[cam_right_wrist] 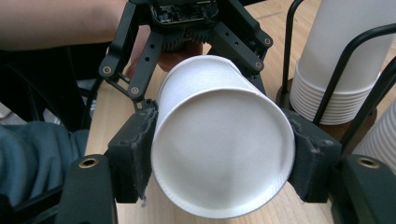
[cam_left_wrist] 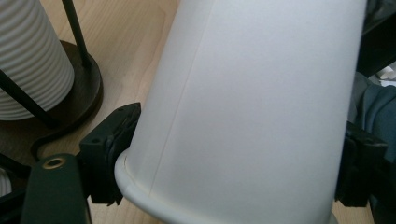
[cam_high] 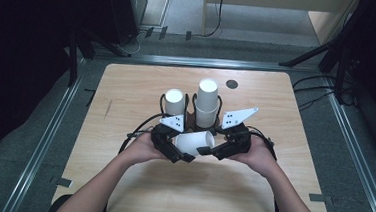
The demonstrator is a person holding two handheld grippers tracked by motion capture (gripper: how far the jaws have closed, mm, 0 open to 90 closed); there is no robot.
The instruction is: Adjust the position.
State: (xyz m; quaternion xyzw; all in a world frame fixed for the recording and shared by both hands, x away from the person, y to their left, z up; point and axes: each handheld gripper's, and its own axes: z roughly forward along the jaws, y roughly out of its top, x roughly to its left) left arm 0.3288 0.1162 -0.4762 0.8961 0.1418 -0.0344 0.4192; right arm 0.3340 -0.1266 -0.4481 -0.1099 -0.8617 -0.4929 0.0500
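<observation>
A plain white paper cup (cam_high: 195, 142) lies on its side just above the table, apparently undented.

One loose cup (cam_high: 195, 143); two cup stacks (cam_high: 206, 103)

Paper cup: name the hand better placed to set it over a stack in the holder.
Right, probably. The right claw clamps the paper cup at its closed base, leaving the mouth free, with the tall stack close by. The left claw sits at the rim.
</observation>
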